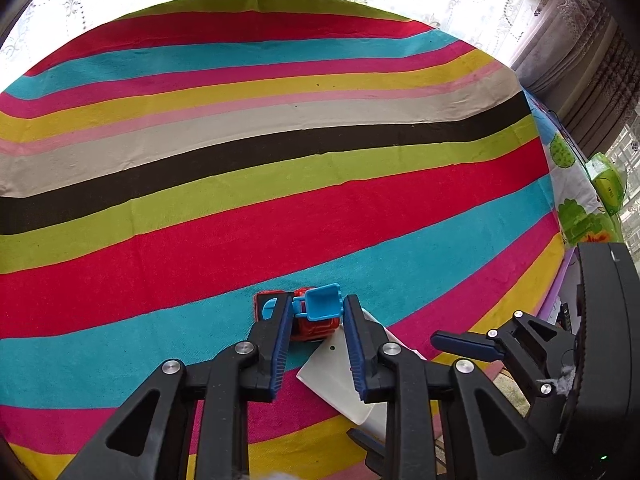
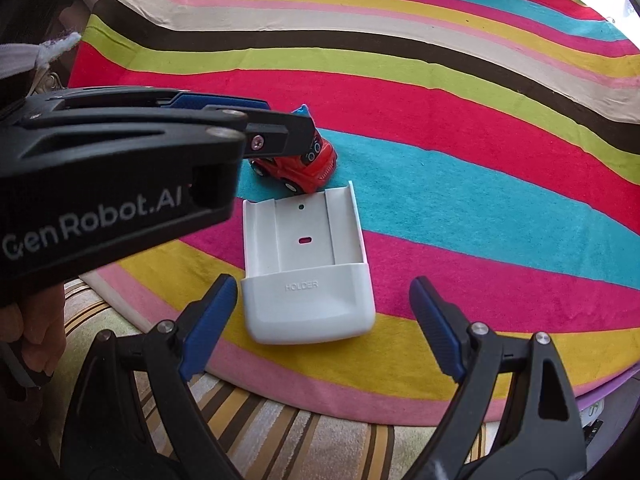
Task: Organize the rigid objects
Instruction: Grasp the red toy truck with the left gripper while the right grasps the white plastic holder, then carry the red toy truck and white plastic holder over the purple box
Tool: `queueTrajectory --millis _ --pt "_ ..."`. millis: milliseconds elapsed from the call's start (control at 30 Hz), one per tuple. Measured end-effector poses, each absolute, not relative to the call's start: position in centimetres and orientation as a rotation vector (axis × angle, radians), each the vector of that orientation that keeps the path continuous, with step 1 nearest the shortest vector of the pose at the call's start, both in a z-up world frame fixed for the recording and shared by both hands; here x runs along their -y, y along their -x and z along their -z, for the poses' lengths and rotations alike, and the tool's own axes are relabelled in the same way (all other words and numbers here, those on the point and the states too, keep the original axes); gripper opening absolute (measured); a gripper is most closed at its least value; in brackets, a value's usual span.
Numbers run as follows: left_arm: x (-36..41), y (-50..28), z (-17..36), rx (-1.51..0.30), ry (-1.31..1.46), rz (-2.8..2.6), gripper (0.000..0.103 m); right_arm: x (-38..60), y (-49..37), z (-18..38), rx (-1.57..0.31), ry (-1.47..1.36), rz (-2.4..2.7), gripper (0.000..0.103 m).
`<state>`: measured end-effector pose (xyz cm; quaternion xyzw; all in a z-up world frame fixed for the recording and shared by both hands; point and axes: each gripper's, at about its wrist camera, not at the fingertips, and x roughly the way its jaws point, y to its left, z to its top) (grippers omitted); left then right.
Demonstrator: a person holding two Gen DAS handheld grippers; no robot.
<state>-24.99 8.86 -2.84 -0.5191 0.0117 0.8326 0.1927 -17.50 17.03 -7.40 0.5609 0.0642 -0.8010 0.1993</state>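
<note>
- Toy car [image 2: 303, 168], red w/ a blue bucket [image 1: 323, 303] on top, sits on the teal stripe of the striped cloth [image 1: 280, 152], touching or just beside the far, open end of the white holder [image 2: 308, 268].
- Left gripper [image 1: 316, 312] comes down over the car, one finger either side. Fingers are narrowed close to the body and bucket; can't tell for sure if the pads already press, so treat it as not yet gripped.
- Right gripper [image 2: 320, 328] hovers over the holder's near, closed end, fingers spread wide, each clear of the holder's sides, nothing pinched.
- Step in hand, as I read it: grab the car w/ the left, likely steady or take the holder w/ the right.
- To do it well: pinch the red body low, not the blue bucket; it looks hinged and may tip or slip.
- Keep the left pads off the holder's edge, which lies under the right-side finger in the left view.
- Close slow, since wheels may roll on the cloth.
- Right: centre over the holder, close evenly on both side walls.
</note>
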Motion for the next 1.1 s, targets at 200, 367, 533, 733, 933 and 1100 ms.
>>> queueTrajectory --millis 200,367,533,733,933,1100 --pt "-8.8 24.8 2.7 -0.023 1.444 -2.326 0.012 -16.7 17.5 7.5 -0.181 -1.563 2.238 0.069" --pt "-8.7 24.4 2.5 -0.011 1.440 -2.322 0.010 -16.9 17.4 7.2 -0.174 -1.554 2.257 0.069" --pt "-8.6 24.0 1.9 -0.009 1.421 -2.337 0.005 -17.6 17.1 6.7 -0.170 -1.545 2.290 0.069" --pt "-8.4 23.6 1.4 0.018 1.409 -2.346 0.005 -18.7 17.0 6.3 -0.139 -1.534 2.319 0.069" --pt "-8.5 23.3 0.8 0.032 1.389 -2.353 0.005 -19.8 17.2 5.9 -0.121 -1.512 2.354 0.069" --pt "-8.2 22.9 0.2 0.059 1.378 -2.357 0.005 -21.5 15.9 5.1 -0.101 -1.502 2.380 0.069"
